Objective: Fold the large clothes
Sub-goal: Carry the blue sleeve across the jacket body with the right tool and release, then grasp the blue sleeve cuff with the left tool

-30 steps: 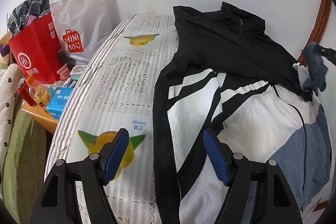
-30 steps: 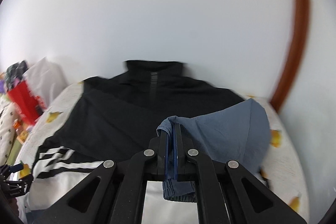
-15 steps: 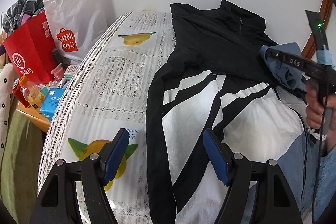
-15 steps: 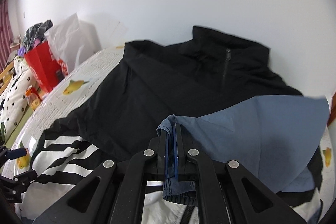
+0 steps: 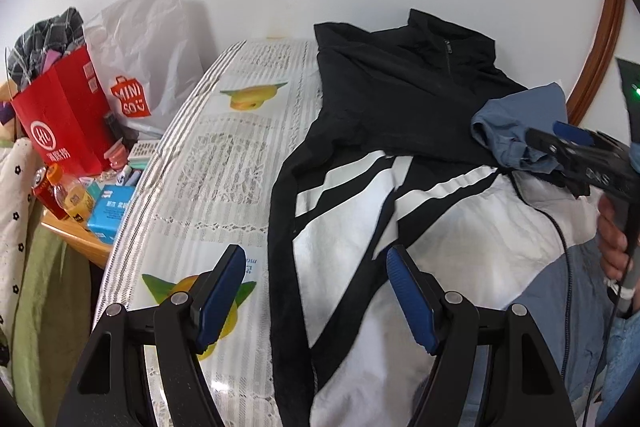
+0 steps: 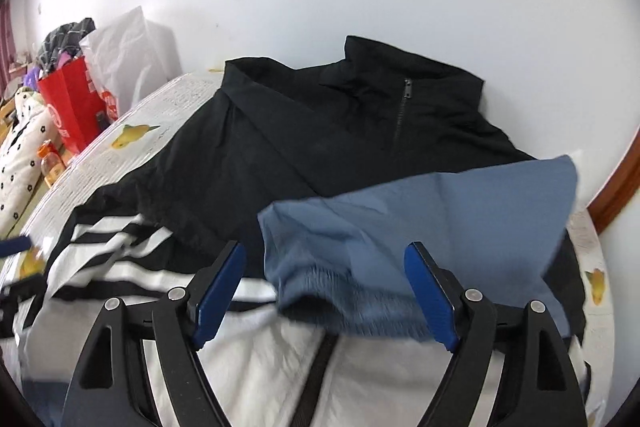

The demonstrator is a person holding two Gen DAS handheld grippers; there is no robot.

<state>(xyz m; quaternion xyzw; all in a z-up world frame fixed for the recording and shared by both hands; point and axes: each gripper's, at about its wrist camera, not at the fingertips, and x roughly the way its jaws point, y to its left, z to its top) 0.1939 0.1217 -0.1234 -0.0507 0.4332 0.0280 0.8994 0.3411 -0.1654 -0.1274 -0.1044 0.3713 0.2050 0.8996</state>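
Note:
A large jacket [image 5: 400, 107], black on top, white with black stripes below and blue at the hem, lies spread on the table, collar toward the wall; it also shows in the right wrist view [image 6: 320, 155]. Its blue sleeve [image 6: 420, 219] lies folded across the chest, cuff just in front of my right gripper [image 6: 324, 287], which is open and empty. In the left wrist view the right gripper [image 5: 568, 143] sits at the sleeve [image 5: 516, 127]. My left gripper [image 5: 316, 291] is open and empty above the jacket's left side, where the other sleeve lies folded in.
The table has a lace cloth with fruit prints [image 5: 208, 167] under plastic. To the left stand a red paper bag [image 5: 60, 115], a white Miniso bag [image 5: 140, 67], bottles and small boxes [image 5: 108, 211]. A white wall is behind, a brown wooden frame [image 5: 592, 51] at the right.
My right gripper carried the blue sleeve leftward across the jacket's chest, then opened and let it go. My left gripper stayed open and shifted only slightly.

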